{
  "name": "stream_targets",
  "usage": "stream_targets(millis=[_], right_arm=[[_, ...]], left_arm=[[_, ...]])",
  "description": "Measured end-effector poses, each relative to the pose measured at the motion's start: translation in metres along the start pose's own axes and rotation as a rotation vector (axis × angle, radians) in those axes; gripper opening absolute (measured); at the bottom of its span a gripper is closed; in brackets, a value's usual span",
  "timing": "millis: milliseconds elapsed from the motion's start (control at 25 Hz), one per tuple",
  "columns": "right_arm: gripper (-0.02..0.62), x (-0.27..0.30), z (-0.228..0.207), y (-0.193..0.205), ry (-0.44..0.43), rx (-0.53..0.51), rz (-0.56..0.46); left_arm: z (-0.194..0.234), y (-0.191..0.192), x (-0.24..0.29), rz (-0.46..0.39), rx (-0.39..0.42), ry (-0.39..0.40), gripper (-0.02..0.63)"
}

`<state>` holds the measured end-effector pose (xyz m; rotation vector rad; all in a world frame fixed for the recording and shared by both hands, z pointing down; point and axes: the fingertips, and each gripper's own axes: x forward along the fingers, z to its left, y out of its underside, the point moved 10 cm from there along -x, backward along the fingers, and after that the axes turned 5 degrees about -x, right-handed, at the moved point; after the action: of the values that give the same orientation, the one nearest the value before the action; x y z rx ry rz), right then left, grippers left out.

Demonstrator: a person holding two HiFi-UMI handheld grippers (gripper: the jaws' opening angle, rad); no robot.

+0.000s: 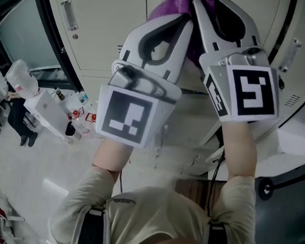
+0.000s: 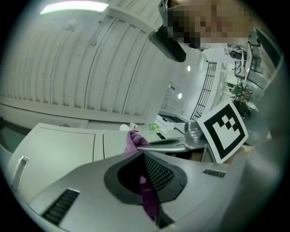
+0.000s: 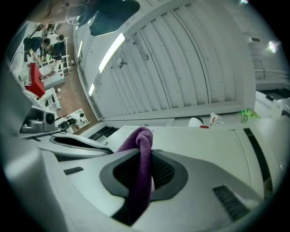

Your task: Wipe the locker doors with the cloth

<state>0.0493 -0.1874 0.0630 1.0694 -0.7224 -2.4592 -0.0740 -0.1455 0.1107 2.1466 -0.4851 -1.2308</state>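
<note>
Basically cloth [image 1: 169,9] pinched in L gripper [image 1: 185,23] & R gripper [image 1: 196,5] fingers [image 3: 213,176].

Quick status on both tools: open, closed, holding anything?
Left tool: closed on the purple cloth.
Right tool: closed on the purple cloth too.

No legible text, brand or number. The left marker cube [image 1: 126,116] and right marker cube [image 1: 252,91] bear black-and-white square patterns only. Red labels on the bottles [image 1: 81,113] are too small to read.
</note>
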Motion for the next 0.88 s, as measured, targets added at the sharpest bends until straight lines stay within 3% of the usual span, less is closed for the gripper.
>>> stream_targets(millis=[360,880], right_arm=[[0.048,-0.003,0.035,0.034,-0.046,0.073,0.065],[0.048,-0.028,0.024,0.067,0.019,0.090,0.162]], left_arm=[[0.003,0.033,-0.025,0.091,-0.026,-0.018,-0.002],[-0.023,0.051,-0.013,0.086,-0.088,0.036,-0.002]])
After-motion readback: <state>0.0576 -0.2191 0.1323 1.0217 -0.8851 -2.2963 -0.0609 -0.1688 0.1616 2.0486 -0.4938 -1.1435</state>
